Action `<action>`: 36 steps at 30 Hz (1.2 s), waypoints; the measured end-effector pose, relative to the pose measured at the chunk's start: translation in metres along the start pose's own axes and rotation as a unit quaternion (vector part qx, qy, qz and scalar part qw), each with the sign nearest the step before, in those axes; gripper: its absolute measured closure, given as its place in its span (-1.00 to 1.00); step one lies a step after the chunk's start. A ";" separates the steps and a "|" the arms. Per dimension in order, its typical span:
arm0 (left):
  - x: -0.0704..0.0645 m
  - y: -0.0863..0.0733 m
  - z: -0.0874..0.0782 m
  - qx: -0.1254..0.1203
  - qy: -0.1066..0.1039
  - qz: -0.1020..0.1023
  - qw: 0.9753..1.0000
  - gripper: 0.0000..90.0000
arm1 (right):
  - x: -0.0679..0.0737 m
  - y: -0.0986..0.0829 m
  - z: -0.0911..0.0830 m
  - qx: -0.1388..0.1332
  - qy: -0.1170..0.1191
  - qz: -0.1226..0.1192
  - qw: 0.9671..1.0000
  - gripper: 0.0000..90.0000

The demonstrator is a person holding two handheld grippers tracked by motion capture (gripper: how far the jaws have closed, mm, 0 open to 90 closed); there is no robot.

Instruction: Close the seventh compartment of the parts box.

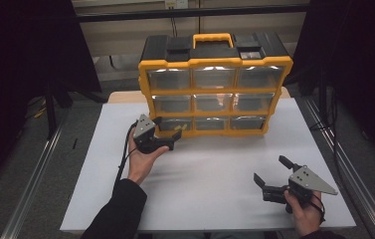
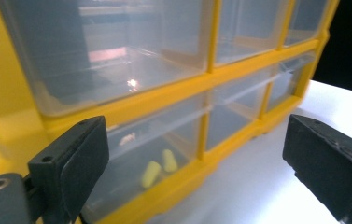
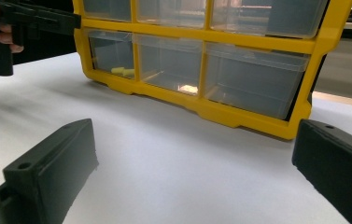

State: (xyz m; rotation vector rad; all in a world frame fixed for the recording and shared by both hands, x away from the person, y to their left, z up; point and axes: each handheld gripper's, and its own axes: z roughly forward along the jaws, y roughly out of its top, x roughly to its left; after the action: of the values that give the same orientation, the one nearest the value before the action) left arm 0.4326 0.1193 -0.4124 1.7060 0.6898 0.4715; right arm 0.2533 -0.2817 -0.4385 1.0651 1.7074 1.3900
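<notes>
A yellow and black drawer cabinet (image 1: 215,82) with clear plastic drawers stands upright at the back of the white table (image 1: 210,174). My left gripper (image 1: 167,128) is open, its jaws level with the bottom left drawer (image 2: 150,154) and close in front of it. That drawer holds two small yellow pieces (image 2: 157,169), also visible as yellow pieces (image 3: 123,71) in the right gripper view. My right gripper (image 1: 272,170) is open near the table's front right, pointing toward the cabinet (image 3: 201,60) with nothing between its jaws. The left gripper (image 3: 38,21) appears at the upper left there.
A yellow carry handle (image 1: 213,39) tops the cabinet. Dark curtains and stands flank the table on both sides. Metal rails (image 1: 36,169) run along the floor beside the table. Bare white table surface lies between the two grippers.
</notes>
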 end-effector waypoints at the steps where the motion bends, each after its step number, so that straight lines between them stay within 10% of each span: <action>1: -0.001 -0.001 -0.002 -0.002 -0.002 -0.002 1.000 -0.85 | 0.000 0.000 0.000 0.000 -0.001 0.000 1.000 -1.00; 30: -0.010 -0.016 -0.054 -0.014 0.021 -0.027 0.999 -0.93 | 0.001 0.001 0.000 0.000 -0.003 0.000 1.000 -1.00; 36: -0.013 -0.019 -0.065 -0.017 0.035 -0.006 0.999 -0.92 | 0.001 0.001 0.000 0.000 -0.003 -0.001 1.000 -1.00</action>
State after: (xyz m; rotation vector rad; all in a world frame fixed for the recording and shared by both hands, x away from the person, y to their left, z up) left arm 0.3777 0.1615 -0.4143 1.6592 0.7393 0.5340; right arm 0.2531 -0.2811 -0.4378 1.0672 1.7043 1.3835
